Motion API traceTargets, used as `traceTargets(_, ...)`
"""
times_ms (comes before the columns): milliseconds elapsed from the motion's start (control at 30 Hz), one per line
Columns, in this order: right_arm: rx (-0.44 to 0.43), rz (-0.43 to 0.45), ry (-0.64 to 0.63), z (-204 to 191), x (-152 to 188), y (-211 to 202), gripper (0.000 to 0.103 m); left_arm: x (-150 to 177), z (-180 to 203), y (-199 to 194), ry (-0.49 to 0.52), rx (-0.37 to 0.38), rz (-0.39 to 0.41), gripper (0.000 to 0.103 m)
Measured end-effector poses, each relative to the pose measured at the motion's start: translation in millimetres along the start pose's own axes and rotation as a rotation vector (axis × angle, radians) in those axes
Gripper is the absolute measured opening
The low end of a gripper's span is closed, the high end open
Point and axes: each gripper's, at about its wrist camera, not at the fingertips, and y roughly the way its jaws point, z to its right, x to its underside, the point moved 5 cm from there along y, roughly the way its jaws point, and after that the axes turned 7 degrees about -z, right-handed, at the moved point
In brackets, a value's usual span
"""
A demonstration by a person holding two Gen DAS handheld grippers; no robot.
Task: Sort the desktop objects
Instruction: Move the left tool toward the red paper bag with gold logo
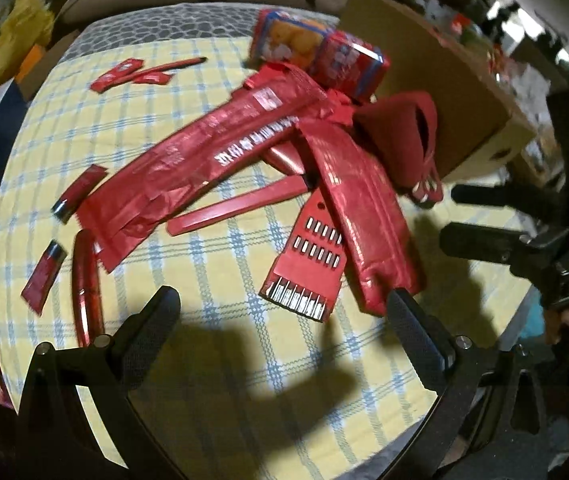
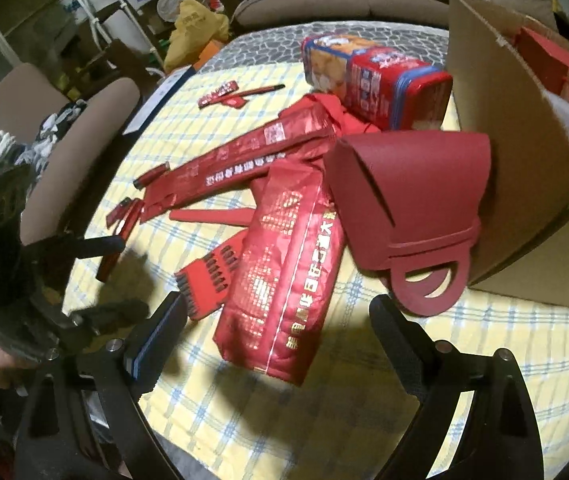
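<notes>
Both of my grippers hang over the cloth with jaws spread wide and nothing between them. My left gripper (image 1: 284, 312) sits above a bare stretch of the yellow checked tablecloth (image 1: 212, 264), just short of a red bit rack (image 1: 308, 264) lying flat with its metal bits showing. My right gripper (image 2: 280, 320) faces the near end of a red pouch (image 2: 284, 276) printed with gold characters, which lies between its two fingers' line of sight but is not gripped. A second, longer red pouch (image 1: 204, 152) lies diagonally across the middle of the table, overlapping the first. A thin red stick (image 1: 236, 208) lies partly under them. Just right of the pouches stands a dark red bag (image 2: 408, 196) with round handles, touching a cardboard box (image 2: 524, 152). A red and blue tin (image 2: 368, 80) lies at the far side. Small red tubes (image 1: 80, 192) and a curved red strip (image 1: 86, 280) lie scattered at the left edge, and a few red sachets (image 1: 116, 74) with a pen (image 1: 176, 64) lie far back.
</notes>
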Motion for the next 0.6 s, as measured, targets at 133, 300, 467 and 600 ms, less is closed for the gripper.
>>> traceTargets(133, 0.01, 0.002, -0.022, -1.2, -2.7, 2.3, 0.094, -1.5, 4.4, 18.3, 0.027, -0.001, -0.026, 0.103)
traceTargets(300, 0.006, 0.005, -0.022, -0.8, -5.0, 9.0, 0.094, -6.3, 4.0, 25.4, 0.016, 0.031, -0.023, 0.103)
traceTargets(467, -0.01, -0.009, 0.014, 7.8, -5.0, 16.4, 0.094, -11.6, 0.6, 30.9, 0.004, 0.047, -0.026, 0.103)
traceTargets(600, -0.006, -0.026, 0.038, 15.2, -3.5, 24.6, 0.094, -13.3, 3.5, 37.1, 0.03, 0.006, -0.03, 0.103)
